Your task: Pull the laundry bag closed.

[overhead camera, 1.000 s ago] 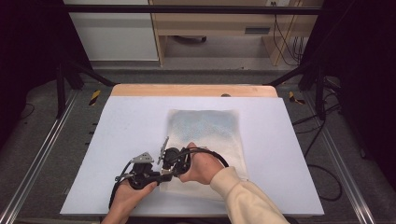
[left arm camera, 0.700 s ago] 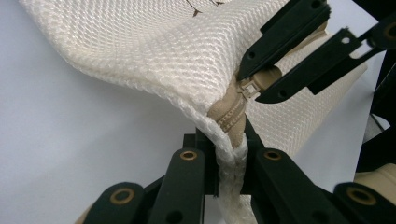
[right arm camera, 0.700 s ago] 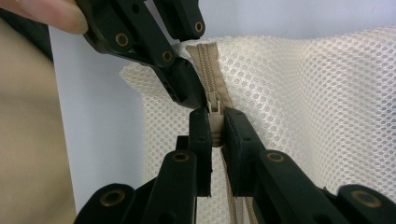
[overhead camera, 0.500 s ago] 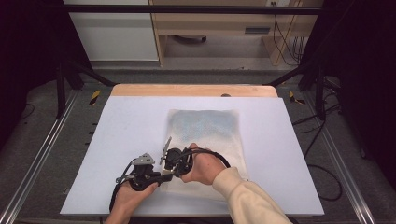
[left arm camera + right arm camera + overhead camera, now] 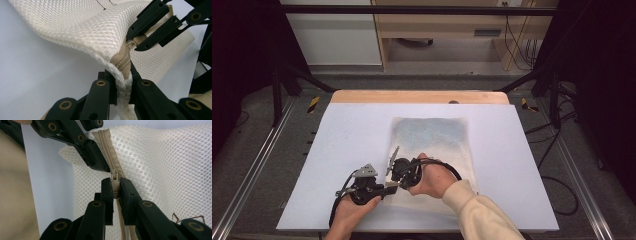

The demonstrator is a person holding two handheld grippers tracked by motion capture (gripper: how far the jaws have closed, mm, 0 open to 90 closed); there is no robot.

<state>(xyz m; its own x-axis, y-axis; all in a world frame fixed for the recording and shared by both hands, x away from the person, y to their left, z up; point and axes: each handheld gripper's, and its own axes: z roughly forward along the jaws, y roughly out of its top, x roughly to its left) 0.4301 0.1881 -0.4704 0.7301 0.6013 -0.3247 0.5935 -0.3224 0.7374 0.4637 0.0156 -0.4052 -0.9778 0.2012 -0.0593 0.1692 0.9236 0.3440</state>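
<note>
1. The left gripper point(image 5: 123, 86) is clamped on the corner seam of a white mesh bag point(image 5: 82, 27), its jaws closed over the fabric edge beside the tan zipper tape point(image 5: 121, 62)
2. The right gripper point(image 5: 114, 192) pinches the beige zipper pull point(image 5: 114, 177) between closed jaws
3. Both grippers meet at the bag's near left corner, almost touching
4. The mesh bag lies flat on the white table point(image 5: 347, 130), its lifted corner near the front edge, held by the person's hands
</note>
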